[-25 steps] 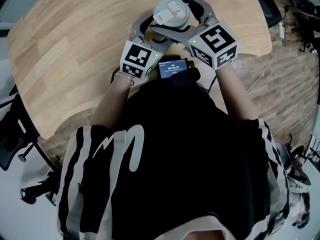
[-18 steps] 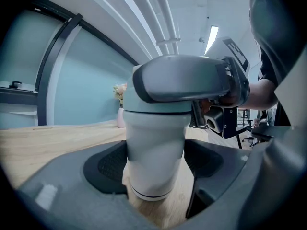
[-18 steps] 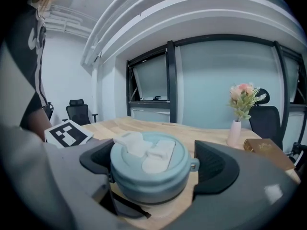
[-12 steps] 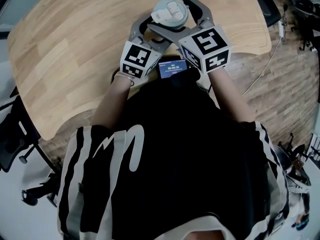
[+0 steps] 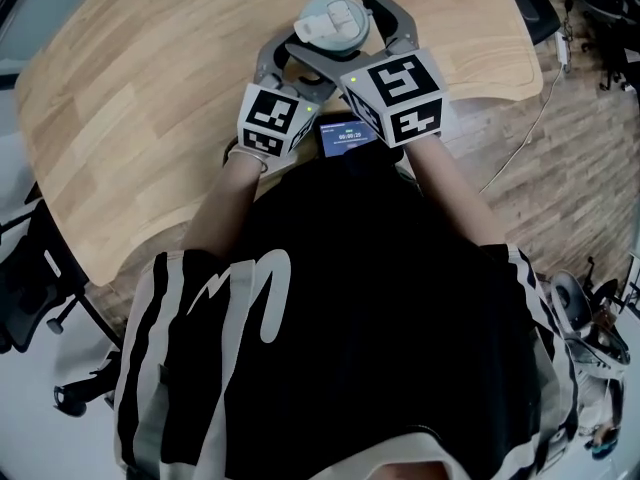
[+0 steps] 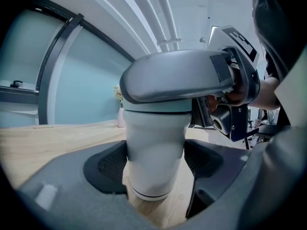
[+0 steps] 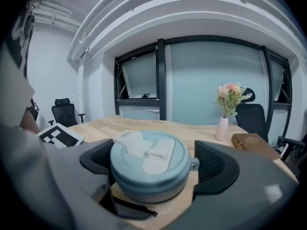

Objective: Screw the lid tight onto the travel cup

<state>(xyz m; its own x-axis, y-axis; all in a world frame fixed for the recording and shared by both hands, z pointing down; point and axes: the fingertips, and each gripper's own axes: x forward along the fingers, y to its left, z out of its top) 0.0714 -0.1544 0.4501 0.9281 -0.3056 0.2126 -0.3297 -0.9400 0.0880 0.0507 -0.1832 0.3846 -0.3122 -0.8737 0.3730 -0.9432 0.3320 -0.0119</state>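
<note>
While left tool (image 6: 156, 169) clamps travel cup (image 6: 153, 133), right tool (image 7: 156, 167) clamps lid (image 7: 149, 157).

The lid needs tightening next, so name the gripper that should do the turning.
Right. The right gripper has its jaws closed on either side of the lid, at lid height, ready to twist. The left gripper clamps the travel cup lower down on its body, steadying it on the table.

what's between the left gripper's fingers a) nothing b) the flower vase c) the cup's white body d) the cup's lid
c: the fingers of the left gripper press the travel cup's white body, while the right gripper clamps the lid.
</note>
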